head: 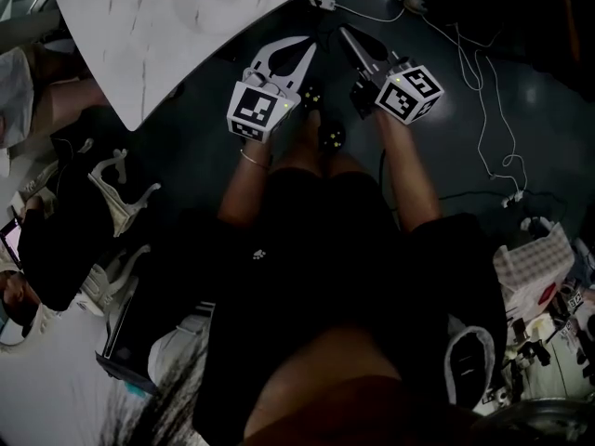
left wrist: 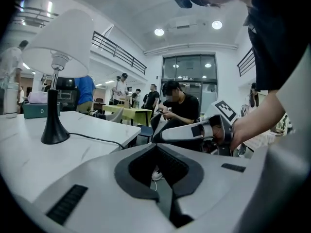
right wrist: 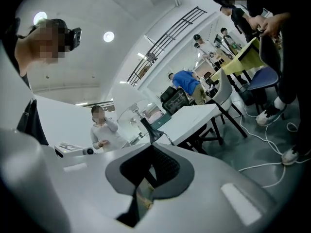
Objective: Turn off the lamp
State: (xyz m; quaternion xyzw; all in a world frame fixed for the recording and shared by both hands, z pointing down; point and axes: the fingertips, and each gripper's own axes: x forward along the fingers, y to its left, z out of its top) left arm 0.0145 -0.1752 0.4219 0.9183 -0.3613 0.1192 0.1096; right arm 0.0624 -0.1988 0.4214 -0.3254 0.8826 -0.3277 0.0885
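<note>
The lamp has a white shade (left wrist: 58, 42) on a black stem and foot (left wrist: 53, 132), and stands on the white table (left wrist: 29, 154). Whether it is lit I cannot tell. Its dark cord (left wrist: 97, 140) runs along the tabletop toward the edge. In the head view the cord leaves the table edge (head: 186, 54) through a small white block (head: 321, 3). My left gripper (head: 310, 45) (left wrist: 155, 145) is shut and empty, in the air beside that edge. The right gripper (head: 344, 31) (right wrist: 153, 147) is close beside it, also shut with nothing held. The lamp foot (right wrist: 148, 130) lies far beyond it.
White cables (head: 483, 110) trail over the dark floor to the right. The feet (head: 325, 128) of the person holding the grippers are below both grippers. A seated person in black (left wrist: 180, 106) and other people are beyond the table. Chairs (right wrist: 228, 91) stand at a neighbouring table.
</note>
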